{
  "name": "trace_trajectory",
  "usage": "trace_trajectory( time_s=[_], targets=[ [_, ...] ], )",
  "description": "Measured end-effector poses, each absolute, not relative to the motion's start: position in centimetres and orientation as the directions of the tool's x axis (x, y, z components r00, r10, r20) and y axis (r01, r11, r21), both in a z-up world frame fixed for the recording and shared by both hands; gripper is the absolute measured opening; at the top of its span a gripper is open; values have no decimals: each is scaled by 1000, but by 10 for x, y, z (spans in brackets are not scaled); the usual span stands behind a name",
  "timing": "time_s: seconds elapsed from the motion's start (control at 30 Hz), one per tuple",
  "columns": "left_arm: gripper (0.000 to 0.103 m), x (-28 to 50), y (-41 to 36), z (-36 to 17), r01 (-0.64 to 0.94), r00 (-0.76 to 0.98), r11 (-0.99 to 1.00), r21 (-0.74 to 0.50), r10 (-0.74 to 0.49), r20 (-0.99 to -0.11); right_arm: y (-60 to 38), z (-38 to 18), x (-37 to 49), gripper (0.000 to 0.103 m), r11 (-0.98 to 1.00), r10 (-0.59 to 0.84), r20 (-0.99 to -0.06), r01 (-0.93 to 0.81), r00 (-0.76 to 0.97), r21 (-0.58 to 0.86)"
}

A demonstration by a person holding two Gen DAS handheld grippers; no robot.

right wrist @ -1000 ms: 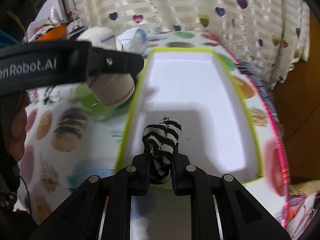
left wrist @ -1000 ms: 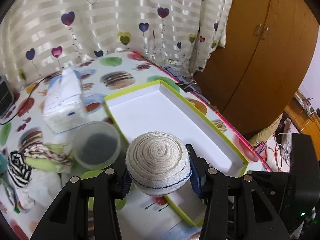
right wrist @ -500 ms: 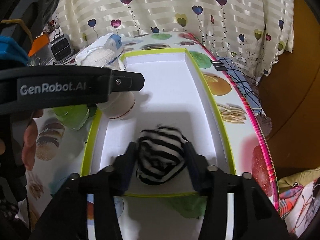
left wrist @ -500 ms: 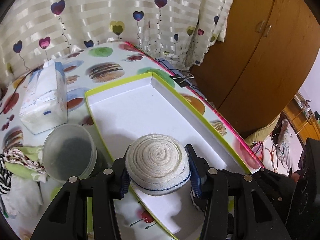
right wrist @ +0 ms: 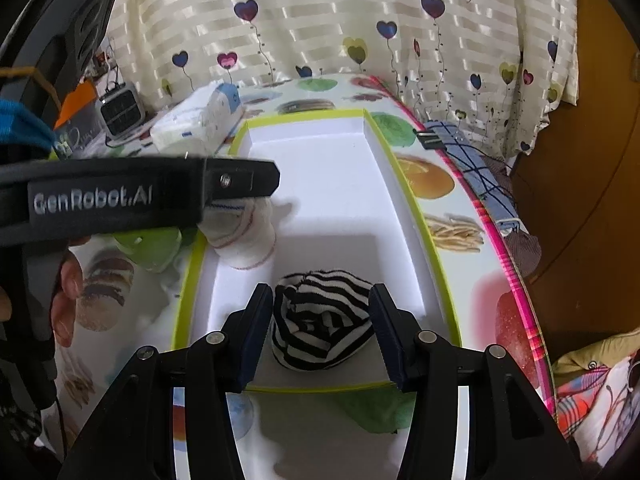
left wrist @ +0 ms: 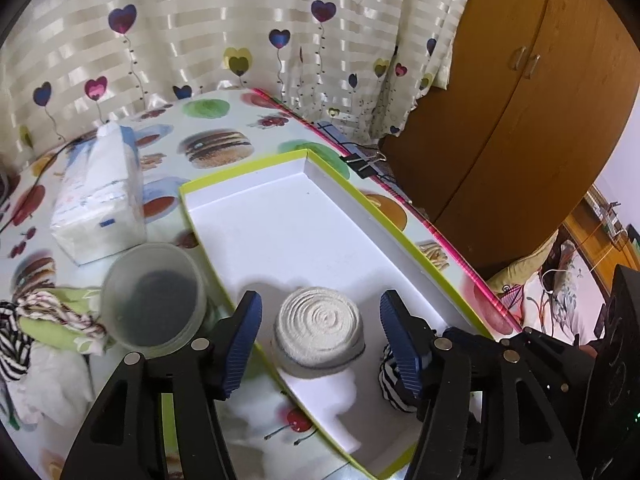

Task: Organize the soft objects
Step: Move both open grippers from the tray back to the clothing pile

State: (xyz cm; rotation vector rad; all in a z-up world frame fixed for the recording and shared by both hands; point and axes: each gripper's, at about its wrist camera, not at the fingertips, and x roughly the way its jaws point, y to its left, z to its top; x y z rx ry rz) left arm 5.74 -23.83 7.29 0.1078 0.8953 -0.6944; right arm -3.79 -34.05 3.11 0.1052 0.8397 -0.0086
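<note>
The left claw (left wrist: 320,344) has just been opening; its jaws stand wide, clear on both sides of the cream rolled sock (left wrist: 319,330), which sits in the near corner of the white tray (left wrist: 280,216), apparently so each bundle gets its own spot. The right claw (right wrist: 320,332) also stands open around the striped rolled sock (right wrist: 320,326), pads just off it. Left of the left claw, a plastic cup (left wrist: 154,306) and tissue pack (left wrist: 100,204) crowd the desk (left wrist: 216,148), close to the tray's edge.
</note>
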Motion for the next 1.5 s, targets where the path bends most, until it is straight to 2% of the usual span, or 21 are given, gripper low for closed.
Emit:
trace_trajectory(
  time_s=[0.33, 0.6, 0.83, 0.97, 1.3, 1.5],
  targets=[
    [62, 37, -193, 99, 560, 500, 810, -172, -497, -709, -329, 44, -46, 51, 997, 27, -700, 31, 713, 71],
    [63, 21, -131, 103, 481, 581, 865, -139, -434, -688, -307, 54, -48, 51, 998, 44, -679, -8, 733, 56],
    [66, 16, -65, 92, 362, 631, 922, -135, -349, -693, -282, 57, -43, 51, 990, 128, -677, -51, 725, 133],
    [67, 19, -34, 86, 298, 636, 942, -153, -316, -705, -258, 64, -41, 51, 992, 123, -649, -96, 751, 77],
    [67, 23, 41, 69, 131, 651, 970, -206, -241, -720, -210, 65, -15, 51, 968, 248, -648, -213, 720, 134],
    [67, 33, 80, 69, 45, 666, 977, -208, -184, -723, -170, 64, 5, 51, 952, 276, -656, -295, 702, 84]
  ],
)
